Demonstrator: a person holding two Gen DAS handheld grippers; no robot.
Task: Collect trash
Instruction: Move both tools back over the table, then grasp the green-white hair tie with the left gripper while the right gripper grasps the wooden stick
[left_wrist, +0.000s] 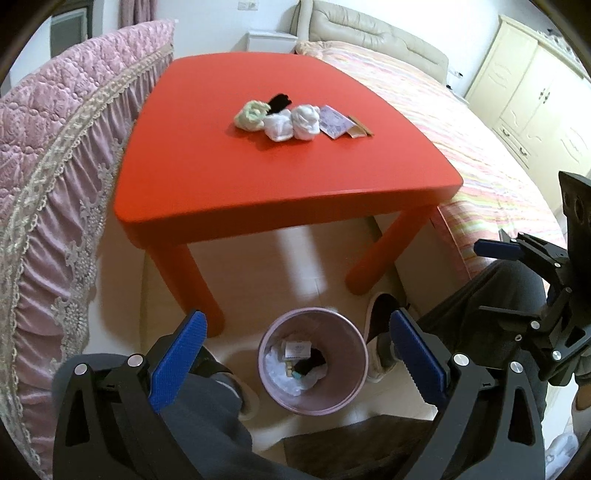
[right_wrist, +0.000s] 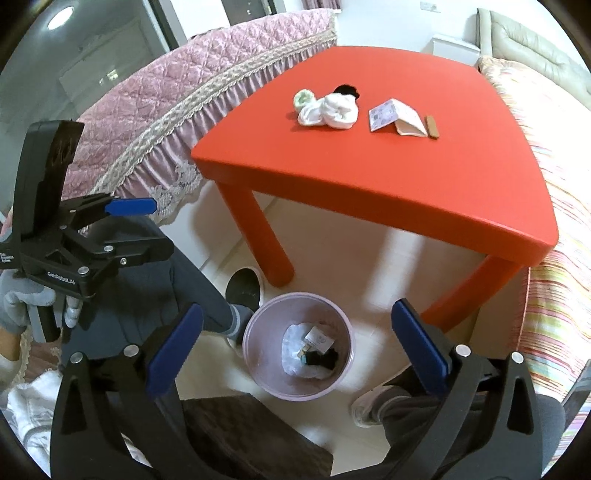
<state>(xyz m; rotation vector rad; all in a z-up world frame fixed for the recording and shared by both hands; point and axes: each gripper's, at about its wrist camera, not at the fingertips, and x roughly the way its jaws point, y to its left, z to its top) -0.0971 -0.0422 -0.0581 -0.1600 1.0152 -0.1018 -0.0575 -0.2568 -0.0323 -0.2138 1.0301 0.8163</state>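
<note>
While hovering above the floor, held both sets of jaws spread wide and gripping nothing, with the pink bin (left_wrist: 313, 363) low between them.

Swept left to right across the red table (left_wrist: 221, 184): saw a pale green crumpled wad (left_wrist: 251, 114), a black scrap (left_wrist: 279, 101) just behind it, two white crumpled tissues (left_wrist: 293, 123) touching one another, then a flat printed packet (left_wrist: 334, 122), a tan card (right_wrist: 408, 127) and a thin brown strip (right_wrist: 431, 126) at the far right. Lay grouped near the middle of the table, well apart from its near edge.

Noted the bin on the floor in front of the table, already holding white paper, a small labelled box and something black. Judged the collecting partly done, with the table pile left to clear.

For the next pick, probably best to send the left gripper (left_wrist: 295, 354) to the green wad and the right gripper (right_wrist: 297, 354) to the packet end, so as to keep the two from crossing. Should close on the bulk of a tissue rather than a loose corner, since crumpled paper likely squashes and slips. For the flat packet and strip, likely better to take them by a raised edge; might otherwise skid on the smooth top.

Read "GenRoboLAI", or something close to it, on the left gripper's body in the right wrist view. Could not read the print on the packet or on the box in the bin.
</note>
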